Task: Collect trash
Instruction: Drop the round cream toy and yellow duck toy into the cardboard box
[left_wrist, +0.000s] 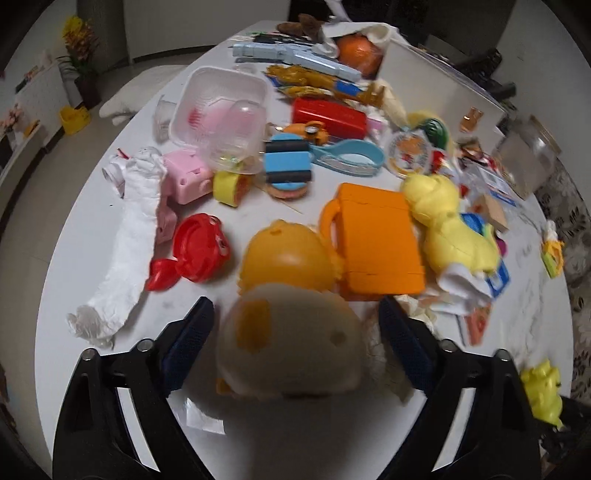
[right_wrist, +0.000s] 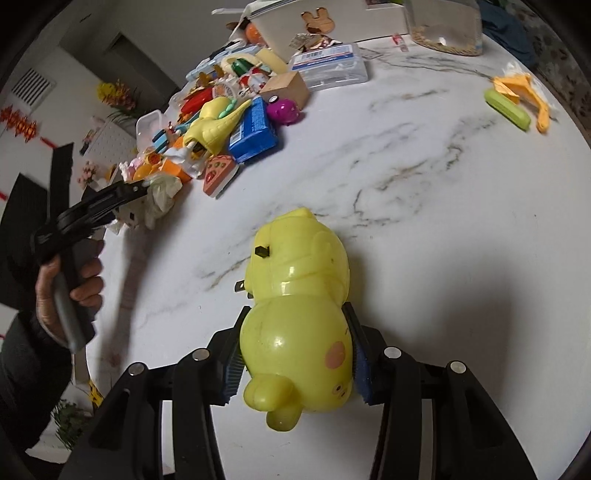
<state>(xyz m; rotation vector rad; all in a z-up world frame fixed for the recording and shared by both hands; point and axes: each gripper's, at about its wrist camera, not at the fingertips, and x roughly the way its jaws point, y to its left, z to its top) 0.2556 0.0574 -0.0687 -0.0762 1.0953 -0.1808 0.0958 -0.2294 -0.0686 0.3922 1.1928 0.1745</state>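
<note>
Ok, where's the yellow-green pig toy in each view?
Left wrist: yellow-green pig toy at the far lower right edge.
Right wrist: pig toy at bottom centre, clamped in the right tool.
Shared landmark: the pale yellow long-necked toy in the pile.

On the surface (right_wrist: 424, 177) a duck toy (right_wrist: 295, 314) is lain alone near the front edge, flanked by the right tongs (right_wrist: 295, 369). A heap of toys (right_wrist: 221, 122) is spread behind it to the left, and a clear box (right_wrist: 328, 66) is set behind the heap.
</note>
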